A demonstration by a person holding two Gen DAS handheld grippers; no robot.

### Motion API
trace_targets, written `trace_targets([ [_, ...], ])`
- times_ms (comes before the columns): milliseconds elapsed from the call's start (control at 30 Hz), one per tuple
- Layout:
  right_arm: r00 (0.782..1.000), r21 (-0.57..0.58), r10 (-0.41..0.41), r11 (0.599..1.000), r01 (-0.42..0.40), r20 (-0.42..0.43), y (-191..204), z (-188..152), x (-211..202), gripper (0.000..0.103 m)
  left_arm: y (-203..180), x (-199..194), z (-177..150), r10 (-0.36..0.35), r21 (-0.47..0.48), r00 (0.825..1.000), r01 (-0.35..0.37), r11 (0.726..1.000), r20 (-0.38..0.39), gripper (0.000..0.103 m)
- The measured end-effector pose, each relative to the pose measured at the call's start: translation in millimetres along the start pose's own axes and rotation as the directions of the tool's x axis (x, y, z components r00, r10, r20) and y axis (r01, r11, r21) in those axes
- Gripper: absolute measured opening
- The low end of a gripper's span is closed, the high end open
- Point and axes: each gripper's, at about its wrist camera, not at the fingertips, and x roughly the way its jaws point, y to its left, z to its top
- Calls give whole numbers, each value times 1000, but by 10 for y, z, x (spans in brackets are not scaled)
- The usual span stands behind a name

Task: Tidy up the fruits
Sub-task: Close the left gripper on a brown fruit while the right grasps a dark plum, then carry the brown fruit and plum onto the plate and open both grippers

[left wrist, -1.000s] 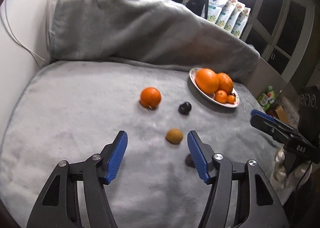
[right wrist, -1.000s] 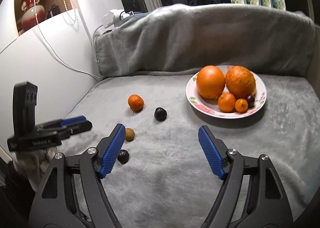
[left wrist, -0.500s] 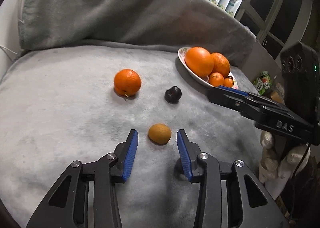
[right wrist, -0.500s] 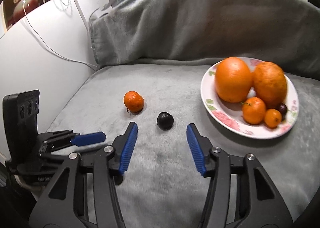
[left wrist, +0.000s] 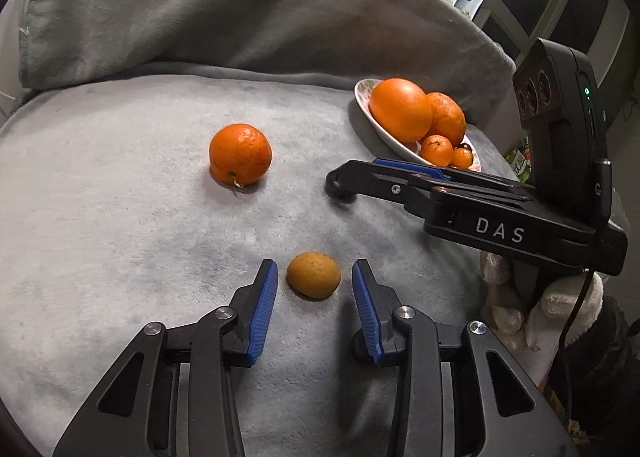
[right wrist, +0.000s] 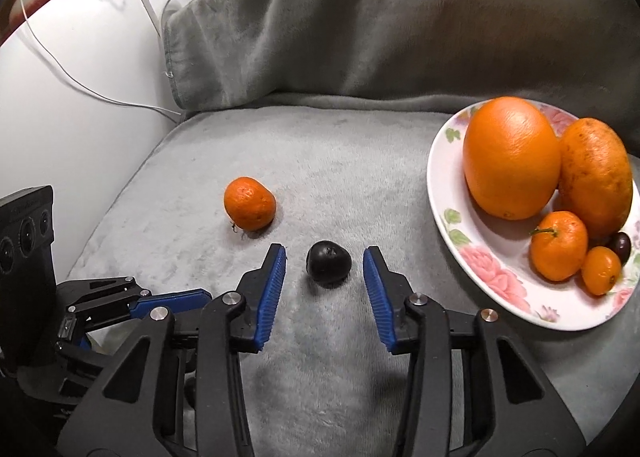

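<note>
Both tongs have just been closing in, but neither is pinching anything. My left tongs (left wrist: 314, 285) sit apart around the little brown fruit (left wrist: 313, 274), with gaps on both sides. My right tongs (right wrist: 325, 277) are apart too, either side of the dark plum (right wrist: 328, 261), not touching it. Both fruits lie on the grey blanket (right wrist: 340, 161) over the bench. 1 loose mandarin (right wrist: 249, 203) sits just behind the plum, and the flowered plate (right wrist: 492, 277) off to the right holds 2 big oranges plus some small fruit.
</note>
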Motion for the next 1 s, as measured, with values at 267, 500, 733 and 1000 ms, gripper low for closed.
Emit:
trace_targets([
  [267, 999, -17, -18, 1000, 18, -41, 27, 13, 149, 30, 17, 35, -17, 8, -2, 1000, -8, 1000, 0, 30],
  [500, 999, 11, -5, 1000, 5, -37, -30, -3, 153, 26, -8, 41, -53, 26, 8, 1000, -26, 1000, 15, 27],
  [733, 1000, 19, -10, 1000, 10, -11, -39, -14, 55, 26, 21, 10, -58, 17, -20, 1000, -16, 1000, 25, 27],
  [1000, 998, 10, -14, 1000, 13, 62, -46, -4, -301, 26, 26, -90, 13, 7, -36, 998, -5, 999, 55, 27],
])
